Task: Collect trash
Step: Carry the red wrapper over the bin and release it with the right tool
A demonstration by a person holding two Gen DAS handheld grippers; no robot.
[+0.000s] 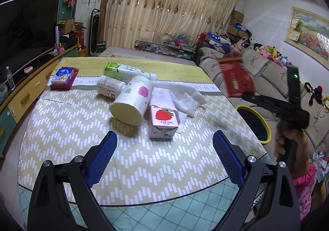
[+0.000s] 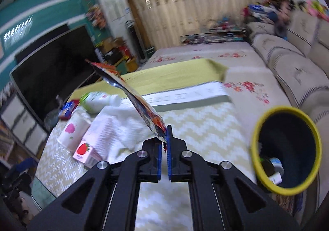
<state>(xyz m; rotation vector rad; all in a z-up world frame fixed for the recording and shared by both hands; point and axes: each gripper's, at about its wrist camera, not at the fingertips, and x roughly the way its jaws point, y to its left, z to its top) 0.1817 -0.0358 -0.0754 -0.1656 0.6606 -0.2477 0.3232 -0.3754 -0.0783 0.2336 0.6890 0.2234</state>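
My right gripper [image 2: 164, 138] is shut on a flat red snack wrapper [image 2: 131, 95] and holds it in the air, left of the yellow-rimmed bin [image 2: 285, 152]. In the left wrist view the wrapper [image 1: 236, 78] hangs above and behind the bin [image 1: 253, 124]. My left gripper [image 1: 164, 148] is open and empty above the table, just short of a pink strawberry milk carton [image 1: 163, 121]. A white cup with fruit prints [image 1: 133, 99], two lying bottles [image 1: 127, 71] and a crumpled white towel [image 1: 178, 95] lie behind the carton.
A blue tissue pack on a red tray [image 1: 62, 77] sits at the table's far left. The bin holds some trash [image 2: 275, 169]. A sofa [image 1: 257, 70] with plush toys stands right; a TV cabinet [image 1: 26, 91] runs along the left.
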